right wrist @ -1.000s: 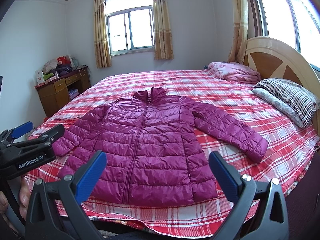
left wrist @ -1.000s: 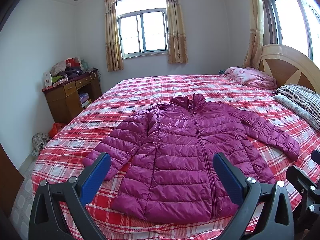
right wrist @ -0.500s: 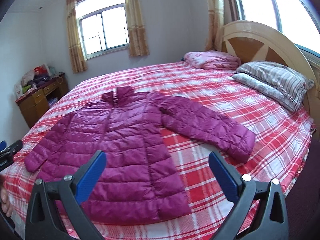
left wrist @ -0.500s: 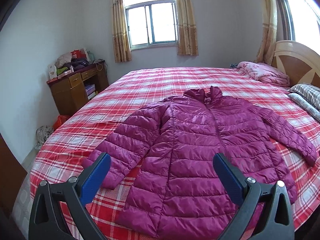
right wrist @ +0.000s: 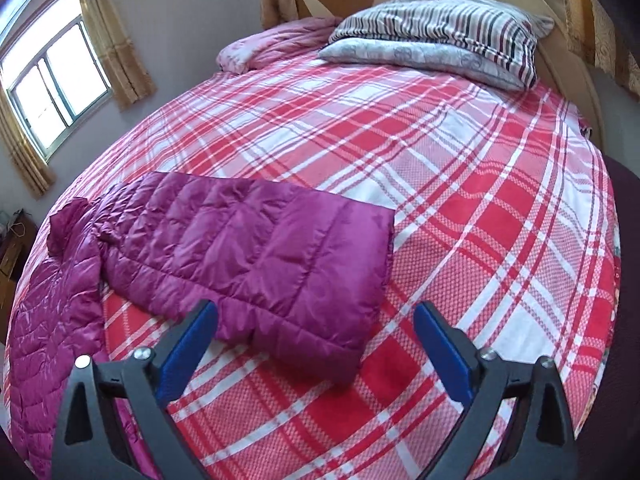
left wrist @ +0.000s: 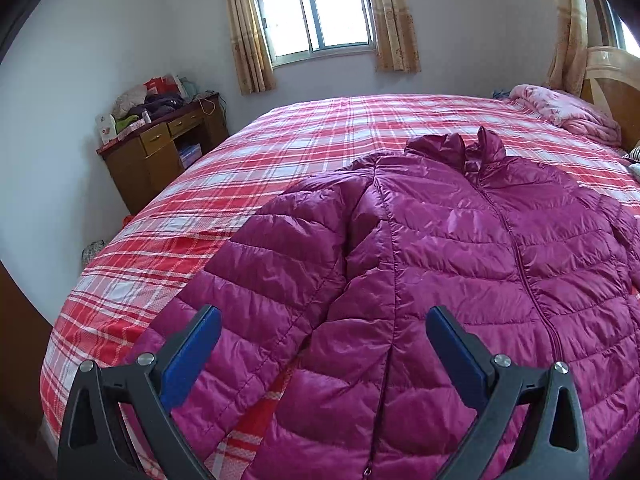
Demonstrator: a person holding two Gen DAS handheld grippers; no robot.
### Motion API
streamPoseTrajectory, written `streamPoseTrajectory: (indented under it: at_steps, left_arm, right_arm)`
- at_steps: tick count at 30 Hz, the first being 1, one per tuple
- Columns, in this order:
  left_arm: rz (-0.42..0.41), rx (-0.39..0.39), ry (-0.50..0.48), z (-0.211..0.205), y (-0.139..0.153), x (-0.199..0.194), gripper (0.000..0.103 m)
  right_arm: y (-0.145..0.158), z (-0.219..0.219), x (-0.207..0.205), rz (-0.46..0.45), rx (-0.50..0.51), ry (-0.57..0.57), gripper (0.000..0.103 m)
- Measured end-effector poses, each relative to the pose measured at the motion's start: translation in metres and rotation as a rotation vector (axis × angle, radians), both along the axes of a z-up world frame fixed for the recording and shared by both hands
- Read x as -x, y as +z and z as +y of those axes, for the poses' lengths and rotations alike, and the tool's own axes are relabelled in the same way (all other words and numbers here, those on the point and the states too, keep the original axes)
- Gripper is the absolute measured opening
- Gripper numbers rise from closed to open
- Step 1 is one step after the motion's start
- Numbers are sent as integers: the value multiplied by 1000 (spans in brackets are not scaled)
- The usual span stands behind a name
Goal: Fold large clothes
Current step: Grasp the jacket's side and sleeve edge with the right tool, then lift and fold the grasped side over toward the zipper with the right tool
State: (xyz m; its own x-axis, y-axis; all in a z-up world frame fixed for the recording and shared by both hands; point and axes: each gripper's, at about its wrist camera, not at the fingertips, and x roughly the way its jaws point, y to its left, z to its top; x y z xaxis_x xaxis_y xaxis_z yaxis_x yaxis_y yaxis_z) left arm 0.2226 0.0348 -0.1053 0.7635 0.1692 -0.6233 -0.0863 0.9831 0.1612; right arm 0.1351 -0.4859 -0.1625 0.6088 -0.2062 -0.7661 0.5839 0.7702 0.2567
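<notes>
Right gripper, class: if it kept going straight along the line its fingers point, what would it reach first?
Most likely the cuff end of the jacket sleeve, which lies just ahead of the open right gripper. Depth is hard to judge; it might land on the plaid bedsheet beside the cuff.

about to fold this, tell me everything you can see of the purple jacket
The purple jacket is a shiny quilted puffer, apparently nylon, lying flat and face up on the red plaid bedsheet. It is zipped shut, its stand collar toward the window. Both sleeves are spread outward; one sleeve ends near the bed's edge. Neither gripper touches it.
</notes>
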Motion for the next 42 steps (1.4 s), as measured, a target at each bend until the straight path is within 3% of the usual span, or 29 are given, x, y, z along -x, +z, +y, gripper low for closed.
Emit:
streamPoseTrajectory:
  at_steps: [3, 6, 8, 10, 13, 18, 22, 30, 42]
  left_arm:
    - [22, -5, 2, -5, -10, -19, 102]
    - [32, -11, 8, -4, -16, -33, 102]
    - [49, -9, 9, -2, -22, -41, 102]
    - [67, -10, 8, 0, -27, -48, 102]
    - [73, -2, 7, 6, -31, -53, 102]
    - [72, 24, 11, 19, -34, -58, 102]
    - [75, 33, 16, 25, -37, -61, 102]
    - [72, 49, 28, 38, -33, -60, 102]
    - [15, 40, 173, 109, -11, -50, 102]
  right_arm:
    - [-13, -4, -10, 35, -30, 21, 84]
    - [-20, -3, -13, 42, -49, 48, 64]
    - [-15, -3, -12, 19, -32, 61, 39]
    - [-10, -6, -13, 21, -4, 63, 27]
    - [-1, -11, -18, 29, 36, 57, 20]
    - [28, -13, -39, 38, 145, 55, 16]
    - [68, -2, -65, -3, 250, 73, 15]
    - [140, 91, -122, -121, 430, 272, 14]
    - [149, 230, -159, -199, 485, 589, 14]
